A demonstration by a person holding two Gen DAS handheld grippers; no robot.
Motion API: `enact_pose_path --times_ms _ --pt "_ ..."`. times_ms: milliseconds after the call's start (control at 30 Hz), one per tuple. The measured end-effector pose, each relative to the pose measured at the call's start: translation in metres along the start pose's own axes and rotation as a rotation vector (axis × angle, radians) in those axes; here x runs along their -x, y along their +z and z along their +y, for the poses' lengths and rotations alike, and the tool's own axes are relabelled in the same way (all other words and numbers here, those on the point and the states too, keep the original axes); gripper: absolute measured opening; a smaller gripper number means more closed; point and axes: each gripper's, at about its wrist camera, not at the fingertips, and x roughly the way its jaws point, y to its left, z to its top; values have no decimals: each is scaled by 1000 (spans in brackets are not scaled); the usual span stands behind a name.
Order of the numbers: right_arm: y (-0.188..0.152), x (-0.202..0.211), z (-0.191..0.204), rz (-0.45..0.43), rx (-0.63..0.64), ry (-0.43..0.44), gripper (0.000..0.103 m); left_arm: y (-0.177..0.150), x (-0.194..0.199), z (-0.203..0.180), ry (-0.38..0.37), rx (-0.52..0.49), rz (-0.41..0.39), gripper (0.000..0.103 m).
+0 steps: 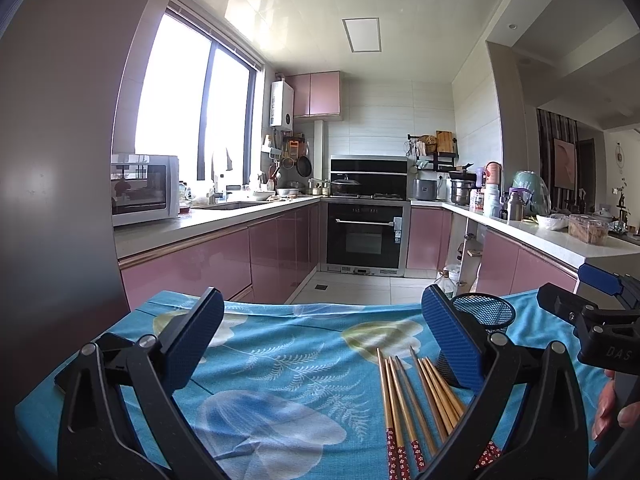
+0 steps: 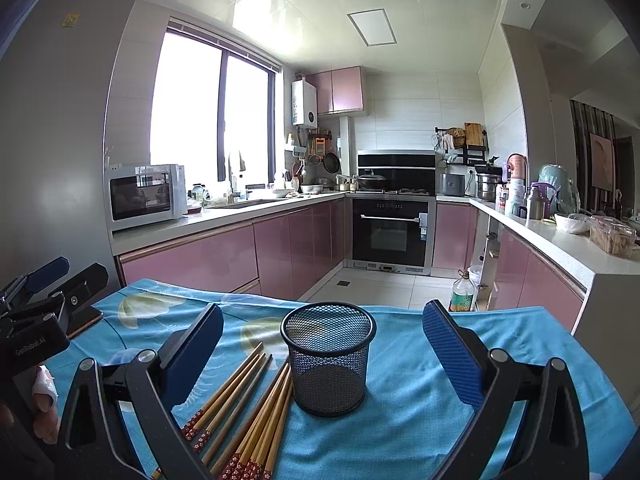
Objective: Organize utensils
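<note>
Several wooden chopsticks (image 2: 240, 408) lie flat on our blue tablecloth (image 2: 420, 420), just left of the upright mesh cup (image 2: 329, 356), bare tips pointing away, red patterned ends toward us. Our left gripper (image 1: 322, 336) and right gripper (image 2: 322, 344) hover with fingers spread, holding nothing.

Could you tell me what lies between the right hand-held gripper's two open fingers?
In the right wrist view, the mesh cup stands there on the blue cloth.
</note>
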Motion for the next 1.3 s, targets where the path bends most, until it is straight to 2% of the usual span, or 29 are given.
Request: enact_pose_path --times_ms 1300 --pt "2 -1 2 4 -2 9 97 2 0 -1 5 11 11 97"
